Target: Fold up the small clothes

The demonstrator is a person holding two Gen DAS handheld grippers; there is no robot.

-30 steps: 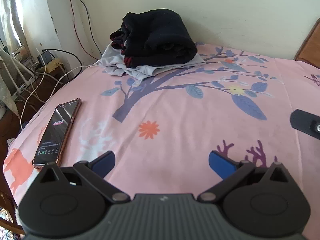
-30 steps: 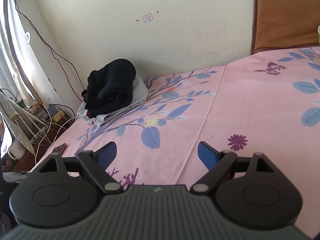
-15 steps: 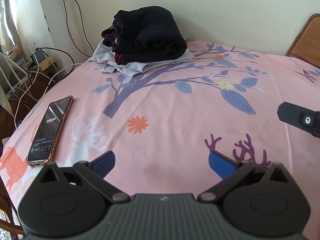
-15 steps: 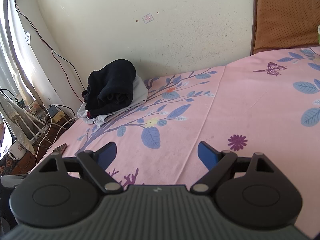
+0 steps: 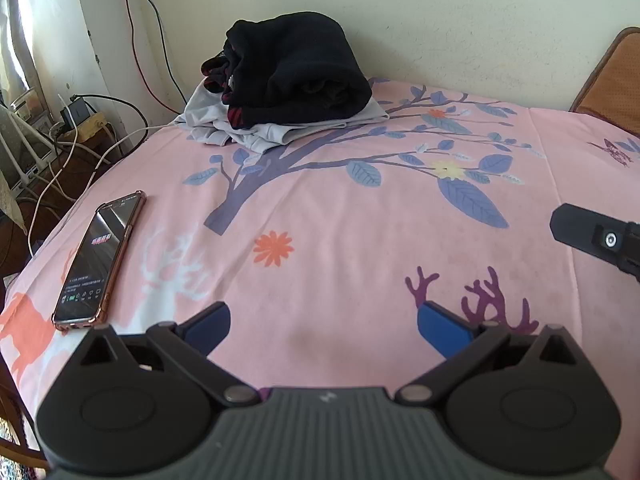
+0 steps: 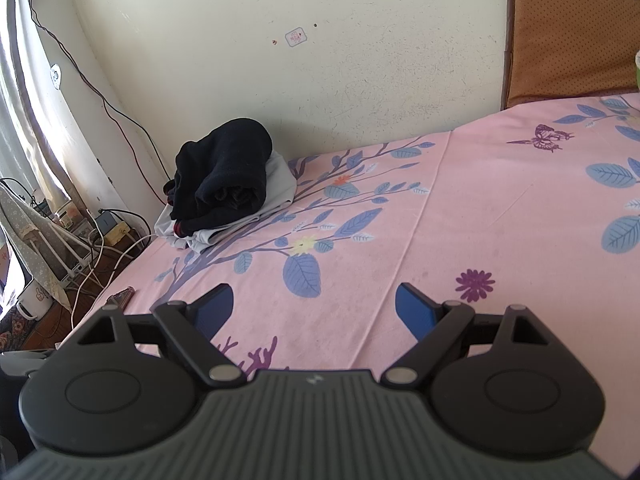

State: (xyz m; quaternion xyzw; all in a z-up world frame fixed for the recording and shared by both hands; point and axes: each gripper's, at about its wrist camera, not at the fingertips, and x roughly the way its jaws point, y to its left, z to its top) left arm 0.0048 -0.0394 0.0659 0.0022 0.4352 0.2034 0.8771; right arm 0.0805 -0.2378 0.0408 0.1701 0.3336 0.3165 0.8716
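Two grippers, both spread wide and holding nothing: left gripper (image 5: 324,320) low over the near part of the bed, right gripper (image 6: 314,306) likewise, pads well apart. One pile of clothes (image 5: 288,80) at the far left corner of the pink bedsheet (image 5: 360,240), close against the wall (image 5: 480,20) — a dark garment (image 6: 224,176), rolled or bunched, on top of a pale grey one (image 6: 280,184) lying flatter beneath. Whether these are stacked after folding or waiting to be folded cannot be settled; the dark piece looks loosely bundled, the grey one roughly flat with a rumpled left edge. One phone (image 5: 98,260), screen lit, lies near the left edge of the bed, well apart from the pile. Cables (image 5: 80,152) hang off the left side beyond the mattress. Risks, as judged: a reach toward the pile from the left could brush the phone off the edge; a pinch into the dark bundle may catch both layers at once and drag the grey piece along — soft cloth offers no clean edge; the pile sits near the corner and could slide off toward the cables.
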